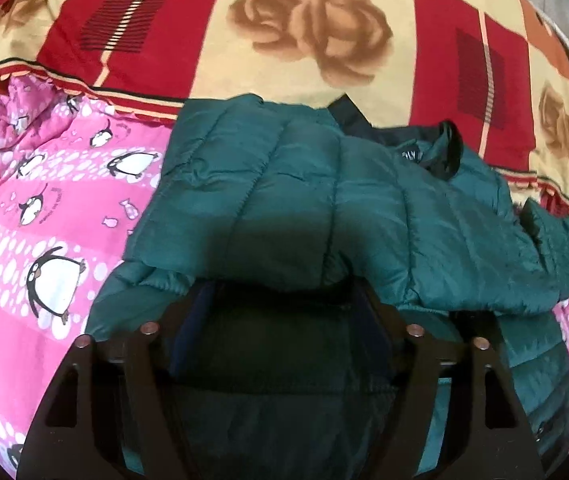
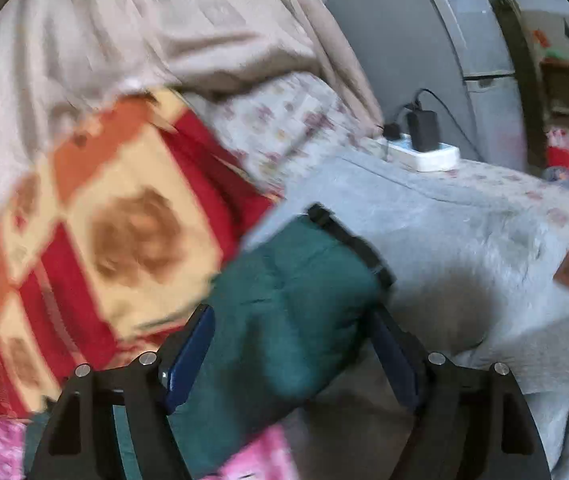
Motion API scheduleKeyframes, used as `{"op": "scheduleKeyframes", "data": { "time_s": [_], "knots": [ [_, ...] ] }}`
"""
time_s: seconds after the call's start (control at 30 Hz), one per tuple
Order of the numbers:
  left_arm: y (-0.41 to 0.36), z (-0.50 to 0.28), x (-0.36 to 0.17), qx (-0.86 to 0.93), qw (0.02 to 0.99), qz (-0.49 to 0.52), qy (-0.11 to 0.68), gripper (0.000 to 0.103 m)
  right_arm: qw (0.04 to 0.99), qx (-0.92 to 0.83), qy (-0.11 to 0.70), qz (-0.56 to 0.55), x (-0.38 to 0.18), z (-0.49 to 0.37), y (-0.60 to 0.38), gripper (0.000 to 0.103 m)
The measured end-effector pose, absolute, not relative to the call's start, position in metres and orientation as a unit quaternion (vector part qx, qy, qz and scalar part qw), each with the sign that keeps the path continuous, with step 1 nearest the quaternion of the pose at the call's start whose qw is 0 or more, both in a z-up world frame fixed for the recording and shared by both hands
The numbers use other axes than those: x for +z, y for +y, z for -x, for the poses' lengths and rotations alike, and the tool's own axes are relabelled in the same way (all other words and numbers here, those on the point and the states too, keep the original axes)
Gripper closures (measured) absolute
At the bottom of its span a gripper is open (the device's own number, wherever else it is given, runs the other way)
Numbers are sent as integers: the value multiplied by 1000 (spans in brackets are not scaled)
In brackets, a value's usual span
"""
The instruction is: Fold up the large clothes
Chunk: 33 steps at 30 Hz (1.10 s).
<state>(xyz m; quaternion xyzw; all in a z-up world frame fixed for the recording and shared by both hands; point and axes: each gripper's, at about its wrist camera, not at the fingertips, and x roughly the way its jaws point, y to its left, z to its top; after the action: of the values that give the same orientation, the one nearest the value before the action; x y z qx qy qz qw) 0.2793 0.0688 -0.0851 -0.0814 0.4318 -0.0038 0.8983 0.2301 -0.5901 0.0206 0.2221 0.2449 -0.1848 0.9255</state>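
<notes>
Left gripper (image 1: 282, 312): held low and pointed forward over the bed, its two black fingers (image 1: 384, 320) spread wide. A folded bulge of the dark green quilted puffer jacket (image 1: 284, 184) lies over and between the fingertips, hiding them. Whether the fingers actually pinch the fabric cannot be told; they stand far apart with jacket filling the gap.

Right gripper (image 2: 290, 328): tilted, angled across the bed edge, picture blurred. Its blue-padded fingers (image 2: 190, 356) are also wide apart. A green jacket sleeve end with black cuff trim (image 2: 348, 240) runs up between them, resting against the left pad; the right pad appears clear of it. A firm hold cannot be confirmed.

Location of the garment: the jacket lies spread on the bed, partly on a pink penguin-print blanket (image 1: 44, 208) and partly on a red and cream rose-patterned blanket (image 1: 304, 40). Its black inner collar with hanging loop (image 1: 448, 148) faces up toward the right, and one sleeve trails off to the right edge.

Surroundings, right view: grey fleece blanket (image 2: 464, 240), white power strip with black chargers (image 2: 424, 152), grey refrigerator (image 2: 424, 40).
</notes>
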Motion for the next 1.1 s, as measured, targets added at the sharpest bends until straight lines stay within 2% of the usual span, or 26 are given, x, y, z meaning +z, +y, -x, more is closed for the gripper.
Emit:
{"op": "scheduleKeyframes", "data": {
  "time_s": [0.13,0.23,0.27,0.3,0.37,0.47,0.77,1.1],
  "knots": [
    [67,-282,-90,-5,895,75,440,27,905,-231,285,-217,15,-257,-590,31],
    [66,-282,-90,-5,894,71,442,27,897,-236,312,-206,14,-271,-588,23],
    [66,-282,-90,-5,894,72,442,27,900,-232,306,-206,15,-271,-588,27],
    [66,-282,-90,-5,894,72,442,27,911,-222,279,-209,21,-264,-586,32],
    [66,-282,-90,-5,893,72,443,27,925,-189,243,-224,27,-252,-582,71],
    [66,-282,-90,-4,893,71,444,27,931,-179,252,-195,35,-250,-567,84],
    [65,-275,-83,7,899,59,434,27,948,-113,217,-201,53,-226,-457,87],
    [74,-277,-60,134,908,-72,391,27,943,52,262,-197,33,-246,-261,87]
  ]
}}
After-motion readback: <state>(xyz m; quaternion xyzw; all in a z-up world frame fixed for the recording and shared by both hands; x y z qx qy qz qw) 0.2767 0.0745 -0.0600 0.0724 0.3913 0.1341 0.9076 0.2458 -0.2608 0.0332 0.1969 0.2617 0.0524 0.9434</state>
